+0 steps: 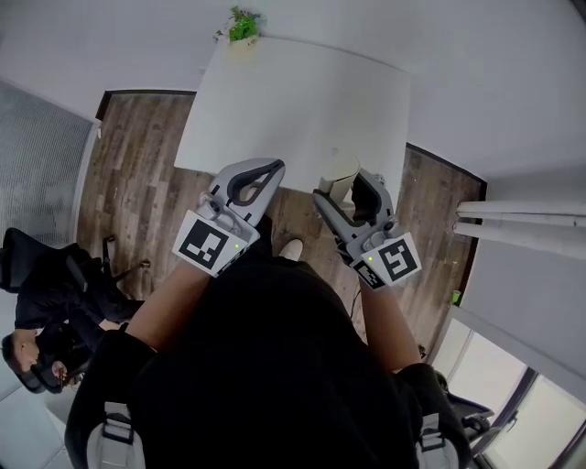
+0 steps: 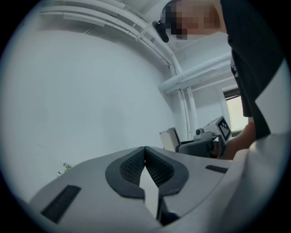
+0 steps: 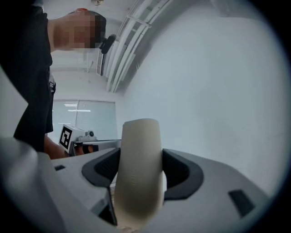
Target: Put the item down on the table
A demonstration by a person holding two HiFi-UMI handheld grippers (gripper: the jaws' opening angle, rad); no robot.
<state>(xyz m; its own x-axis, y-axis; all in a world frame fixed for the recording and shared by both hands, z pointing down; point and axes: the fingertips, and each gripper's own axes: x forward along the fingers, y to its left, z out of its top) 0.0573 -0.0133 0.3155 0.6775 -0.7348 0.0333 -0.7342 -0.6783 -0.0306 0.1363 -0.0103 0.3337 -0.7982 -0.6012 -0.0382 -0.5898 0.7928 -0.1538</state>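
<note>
The item [image 3: 137, 136], a smooth cream piece with a rounded top, stands upright between the right tongs [image 3: 140, 159], whose dark ribbed pads press it from both sides; it rises above the tips and blocks the gap between them; in the head view it shows as a pale shape [image 1: 337, 185] at the tongs' end, over the near edge of the white bench [image 1: 302, 101], and whether it touches the top cannot be told; the left gripper view catches it from the side as a whitish block [image 2: 169, 139] ahead of the other gripper; the left tongs [image 2: 145, 149] are drawn together, tips meeting with nothing between them, only a thin wedge of light below the contact; in the head view they sit just beside the right pair, pointing at the same bench edge [image 1: 275, 168]; each gripper carries its marker cube, the left one [image 1: 209, 243] and the right one [image 1: 394, 259], close to the person's bare forearms; a small green plant [image 1: 243, 25] stands at the bench's far corner; wood-plank floor [image 1: 137, 183] lies on either side of the bench; both gripper views look onto a pale wall with white pipes running along it.
</note>
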